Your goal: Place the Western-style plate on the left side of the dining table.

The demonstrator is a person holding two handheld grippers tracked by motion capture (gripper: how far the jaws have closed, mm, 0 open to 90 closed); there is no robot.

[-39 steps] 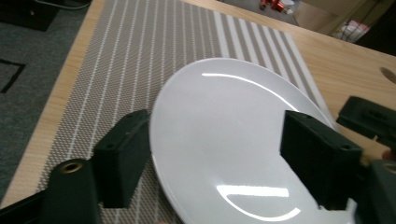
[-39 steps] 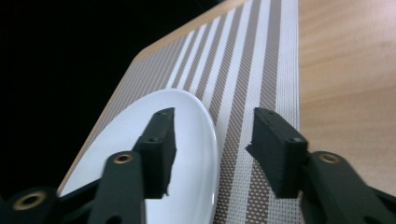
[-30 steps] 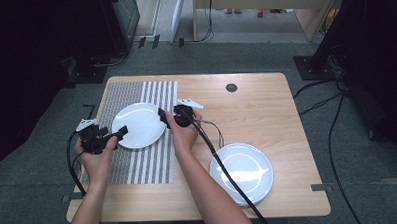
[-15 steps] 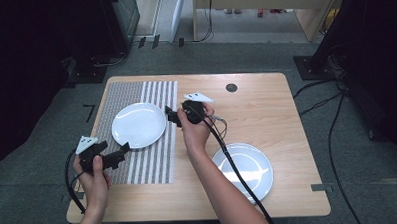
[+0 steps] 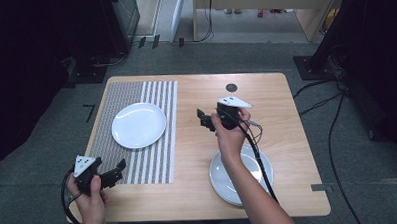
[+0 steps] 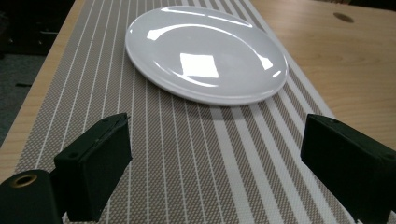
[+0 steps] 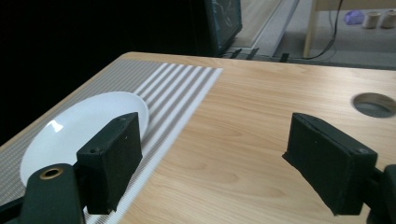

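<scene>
A white plate (image 5: 138, 125) lies on the striped grey placemat (image 5: 151, 93) at the table's left. It fills the top of the left gripper view as the plate (image 6: 205, 51) and sits at the left of the right gripper view as the plate (image 7: 79, 126). My left gripper (image 5: 119, 169) is open over the mat's near edge, well short of the plate, nothing between its jaws. My right gripper (image 5: 202, 118) is open above bare wood at mid-table, empty, to the right of the mat. More white plates (image 5: 259, 182) lie stacked at the front right, partly hidden by my right forearm.
A round cable hole (image 5: 230, 87) sits near the table's far edge. Cables trail from both grippers over the table's front edge. Dark furniture and floor cables surround the wooden table (image 5: 292, 123).
My left gripper has drawn back from the plate's left rim to the mat's near edge. My right gripper has moved right, away from the plate, over bare wood. The plate stays on the mat.
</scene>
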